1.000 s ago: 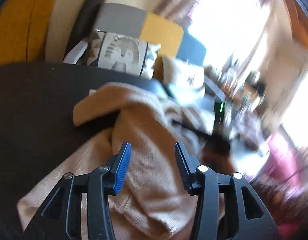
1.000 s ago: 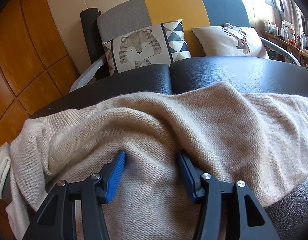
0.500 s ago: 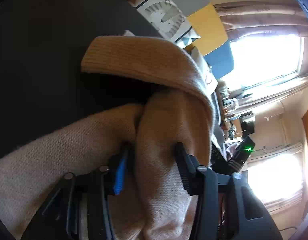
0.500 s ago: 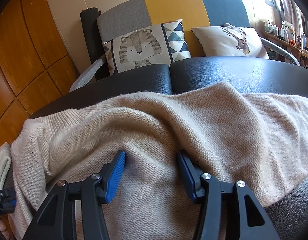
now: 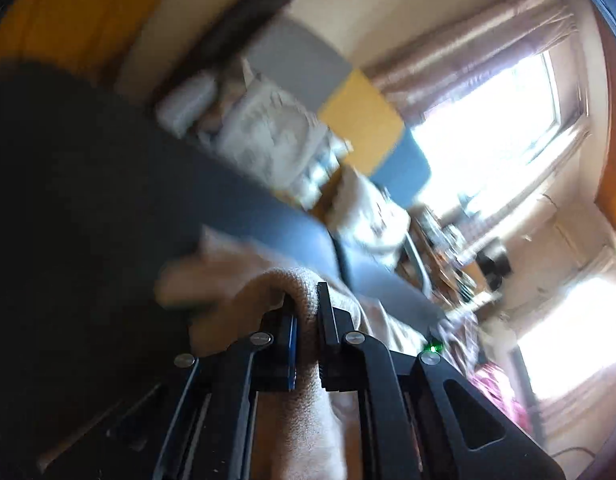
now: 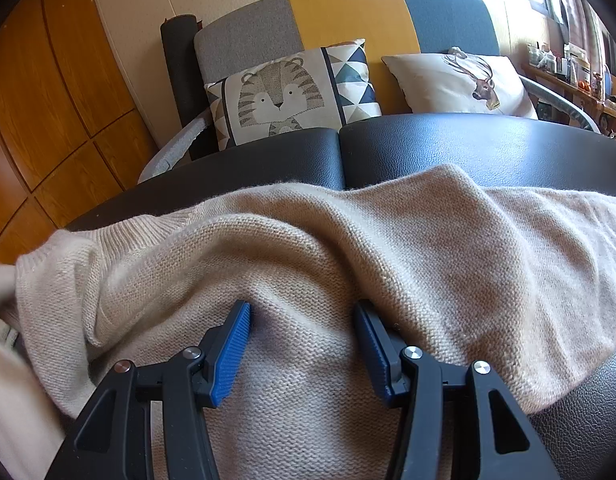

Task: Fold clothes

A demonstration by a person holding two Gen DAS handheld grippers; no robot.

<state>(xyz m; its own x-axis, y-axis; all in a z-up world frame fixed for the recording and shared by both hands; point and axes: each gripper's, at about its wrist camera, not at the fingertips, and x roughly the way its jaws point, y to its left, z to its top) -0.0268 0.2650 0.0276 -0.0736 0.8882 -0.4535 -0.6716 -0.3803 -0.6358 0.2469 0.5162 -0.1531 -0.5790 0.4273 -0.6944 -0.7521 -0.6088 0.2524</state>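
Your left gripper (image 5: 306, 312) is clenched on a fold of the beige knit sweater (image 5: 308, 392); the fabric is pinched tight between the two pads and bulges over their tips in a rounded hump. Below the pads the same fold hangs down between the black finger frames. To the left of this gripper, a blurred loose part of the sweater lies against the dark padded surface (image 5: 80, 208). Beyond the tips, tilted and blurred, you see a patchwork sofa (image 5: 359, 120) and a bright window (image 5: 487, 140).

Your right gripper (image 6: 302, 312) is released, its jaws standing wide with the blue pads (image 6: 232, 356) pressed down onto the sweater (image 6: 387, 248), which lies between them without being pinched. The sweater spreads outward from this gripper in every direction across the black padded surface (image 6: 467, 144), rumpled into ridges just ahead of the tips, with a ribbed edge far to the left. Past the far edge of the surface stand a tiger cushion (image 6: 284, 96) and, to its right, a deer cushion (image 6: 463, 80), both leaning on the sofa back (image 6: 347, 12). Wooden panelling (image 6: 48, 100) fills the left.
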